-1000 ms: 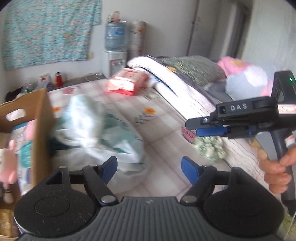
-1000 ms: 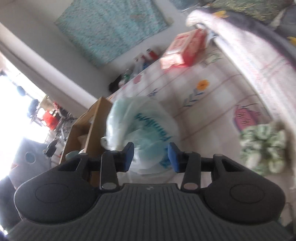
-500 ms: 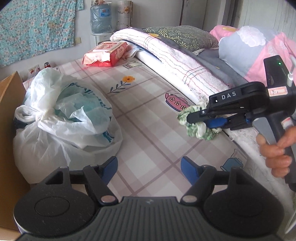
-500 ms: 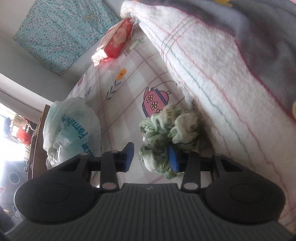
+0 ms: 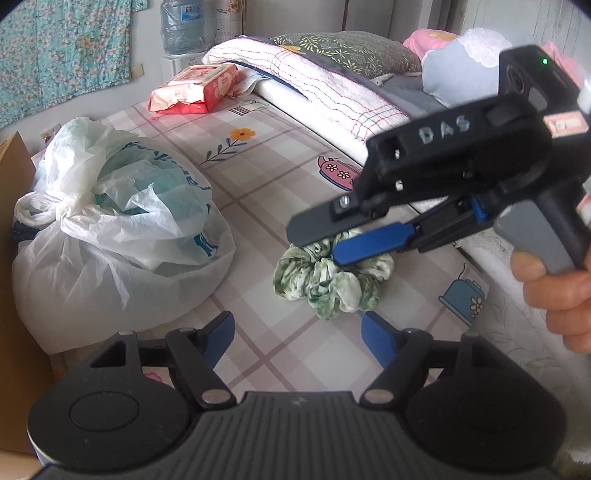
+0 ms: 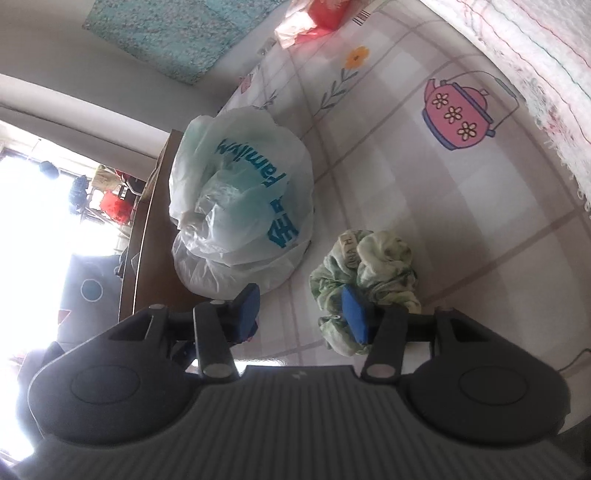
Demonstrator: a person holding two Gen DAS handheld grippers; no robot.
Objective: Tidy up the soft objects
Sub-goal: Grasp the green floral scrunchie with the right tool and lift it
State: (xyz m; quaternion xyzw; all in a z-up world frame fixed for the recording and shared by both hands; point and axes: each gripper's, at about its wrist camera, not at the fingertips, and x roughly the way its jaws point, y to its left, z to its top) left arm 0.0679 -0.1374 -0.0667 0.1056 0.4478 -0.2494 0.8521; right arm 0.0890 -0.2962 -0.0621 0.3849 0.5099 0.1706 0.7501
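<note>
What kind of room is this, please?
Most likely a bedroom in a home. The work surface is a bed with a printed checked sheet, folded blankets and pillows are piled along its far side, and a water dispenser bottle stands by the wall.

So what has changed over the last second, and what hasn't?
The right gripper has come down onto the green scrunchie, and its jaws are opening, not yet gripping it. The left gripper has also dropped closer, open and empty. The scrunchie, plastic bag and red packet lie where they were.
</note>
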